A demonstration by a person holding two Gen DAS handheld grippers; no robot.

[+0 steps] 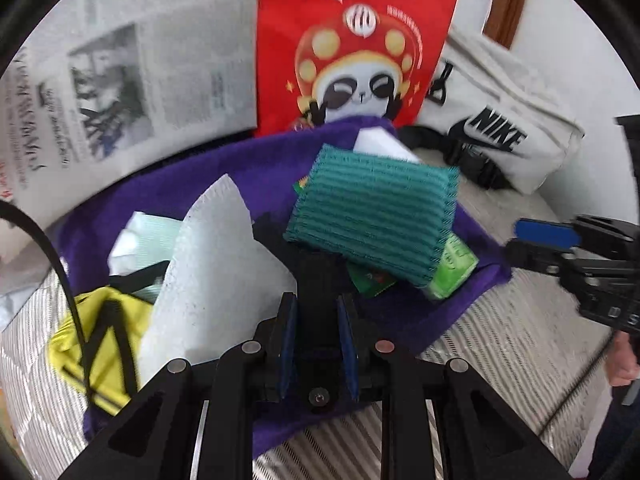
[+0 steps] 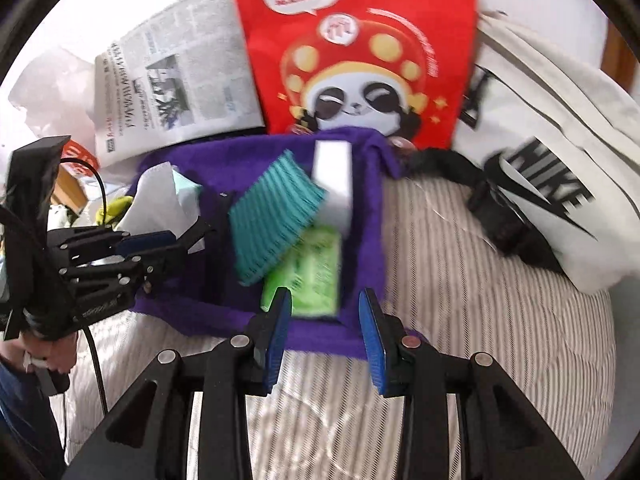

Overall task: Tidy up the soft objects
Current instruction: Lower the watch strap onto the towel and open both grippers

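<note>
1. A teal ribbed cloth (image 1: 372, 212) lies tilted on top of a pile at the middle of a purple towel (image 1: 168, 196), which is spread on a striped bed cover (image 1: 500, 344).
2. Under the cloth's near right corner sits a green packet (image 1: 454, 266); a white block (image 1: 380, 142) pokes out past its far edge.
3. To the left on the towel, a white paper sheet (image 1: 216, 264) stands up in a cone, with a pale green packet (image 1: 140, 240) behind it and a yellow item with black straps (image 1: 96, 340) at the near left.
4. The left gripper (image 1: 316, 316) is clamped on a black strap-like piece (image 1: 316, 272) that runs up between its blue pads (image 1: 346, 344); what the piece belongs to is unclear.
5. The right gripper (image 2: 324, 332) hangs over the towel's near edge with its jaws parted and nothing between them; the green packet lies just beyond the tips.
6. In the right wrist view the left gripper comes in from the left, beside the paper sheet, with a hand (image 2: 44, 348) at its handle.
7. At the far side a red bag with a panda print (image 1: 360, 48) stands against the wall, a newspaper (image 1: 132, 80) to its left and a white Nike bag (image 1: 504, 120) to its right.
8. A black strap with a buckle (image 2: 492, 208) lies on the cover beside the Nike bag.
</note>
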